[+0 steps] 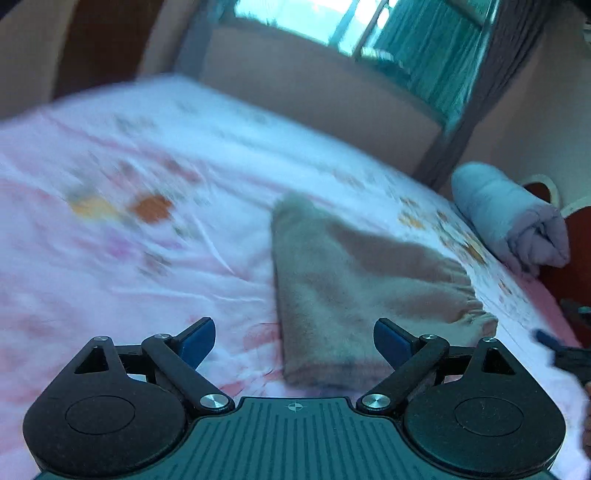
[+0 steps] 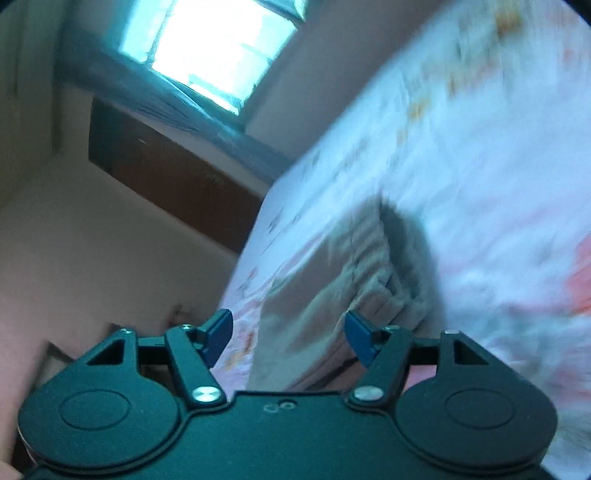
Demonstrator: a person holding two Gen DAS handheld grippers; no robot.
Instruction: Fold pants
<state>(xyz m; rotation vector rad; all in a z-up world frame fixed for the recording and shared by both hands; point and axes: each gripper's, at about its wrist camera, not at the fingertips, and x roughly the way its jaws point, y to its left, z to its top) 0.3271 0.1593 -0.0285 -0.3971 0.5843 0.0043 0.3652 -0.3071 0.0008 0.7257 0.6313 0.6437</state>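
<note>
Here the left tool point(image 1: 294, 338) hangs over the bed with its blue pads point(image 1: 199, 338) spread apart and nothing between them. Just beyond it lie the pants point(image 1: 354, 291), grey-beige and folded into a compact stack, elastic waistband to the right. The right tool point(image 2: 288, 338) is likewise parted and empty, its pads above the near edge of the pants. Around them spreads the pink flowered bedsheet point(image 1: 129, 177); a rolled grey blanket point(image 1: 513, 218) sits at the far right, a window point(image 1: 295, 18) beyond.
</note>
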